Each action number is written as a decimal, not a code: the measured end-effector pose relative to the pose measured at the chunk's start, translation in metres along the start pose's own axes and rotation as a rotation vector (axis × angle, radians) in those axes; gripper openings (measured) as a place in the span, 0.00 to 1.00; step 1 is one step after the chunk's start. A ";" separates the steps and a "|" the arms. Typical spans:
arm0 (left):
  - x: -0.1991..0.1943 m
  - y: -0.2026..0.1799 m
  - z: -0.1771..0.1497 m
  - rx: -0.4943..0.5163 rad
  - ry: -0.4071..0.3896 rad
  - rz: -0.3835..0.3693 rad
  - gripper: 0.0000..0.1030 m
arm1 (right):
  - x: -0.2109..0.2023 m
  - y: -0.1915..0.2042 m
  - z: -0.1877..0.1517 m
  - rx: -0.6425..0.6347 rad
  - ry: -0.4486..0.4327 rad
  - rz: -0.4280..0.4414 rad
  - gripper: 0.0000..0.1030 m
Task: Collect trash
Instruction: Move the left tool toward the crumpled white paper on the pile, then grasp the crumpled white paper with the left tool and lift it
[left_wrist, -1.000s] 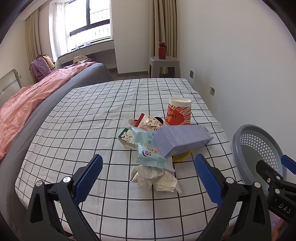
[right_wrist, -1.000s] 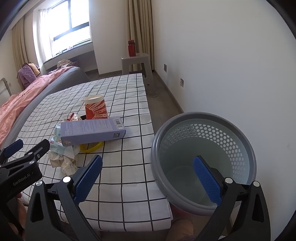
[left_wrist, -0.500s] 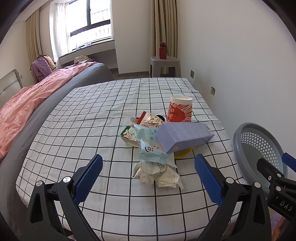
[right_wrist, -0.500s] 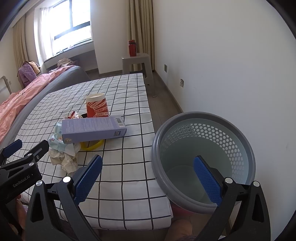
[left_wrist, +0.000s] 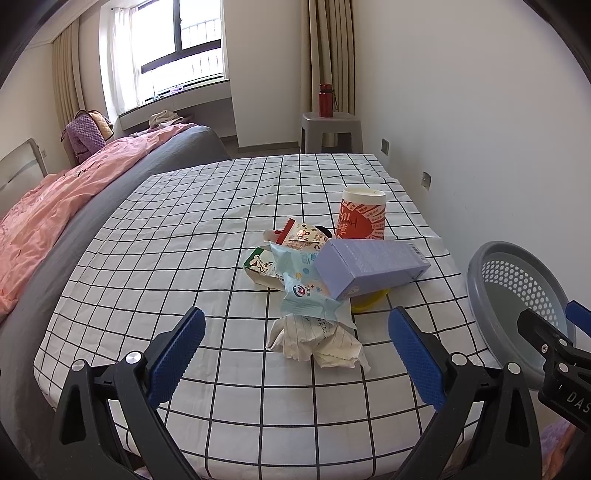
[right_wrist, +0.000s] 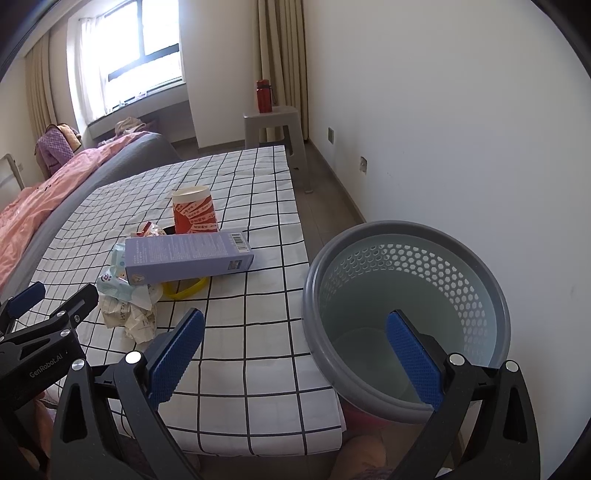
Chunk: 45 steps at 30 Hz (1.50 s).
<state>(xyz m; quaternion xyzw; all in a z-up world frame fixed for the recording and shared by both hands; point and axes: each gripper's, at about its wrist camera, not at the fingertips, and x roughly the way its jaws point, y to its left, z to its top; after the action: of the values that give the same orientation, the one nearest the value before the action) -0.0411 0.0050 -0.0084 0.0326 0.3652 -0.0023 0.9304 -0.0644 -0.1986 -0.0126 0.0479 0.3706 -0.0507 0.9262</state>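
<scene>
Trash pile (left_wrist: 325, 273) at frame centre: crumpled paper, wrappers, purple box, red cup.
Both hand-held grippers gape empty: left hand-held gripper (left_wrist: 295, 347), right hand-held gripper (right_wrist: 293, 347); body reads "GenRobot.AI".

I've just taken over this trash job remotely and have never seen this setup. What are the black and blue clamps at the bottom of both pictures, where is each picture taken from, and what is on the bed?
There is no robot arm. A person holds a handheld gripper in each hand, and each one has a camera looking forward along its jaws. One picture comes from the left gripper, the other from the right gripper. The blue pads are the insides of the jaws. Both are open and hold nothing.

On the checked sheet lies a small pile of trash: a purple box, a red paper cup standing upright behind it, snack wrappers, a light blue packet and crumpled paper nearest the camera. Something yellow peeks out under the box. The grey basket beside the bed looks empty.
</scene>
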 end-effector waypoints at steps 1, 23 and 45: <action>0.000 0.000 0.000 -0.001 0.000 0.000 0.92 | 0.000 0.000 0.000 0.000 0.001 0.000 0.94; -0.001 0.007 -0.002 -0.023 0.011 0.004 0.92 | 0.000 0.001 -0.001 -0.001 -0.001 0.008 0.94; 0.028 0.064 -0.013 -0.097 0.110 0.045 0.92 | 0.001 -0.018 0.004 0.017 0.003 0.074 0.94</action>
<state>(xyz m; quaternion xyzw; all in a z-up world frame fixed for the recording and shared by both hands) -0.0275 0.0707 -0.0335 -0.0044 0.4147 0.0380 0.9092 -0.0630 -0.2171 -0.0116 0.0698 0.3695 -0.0194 0.9264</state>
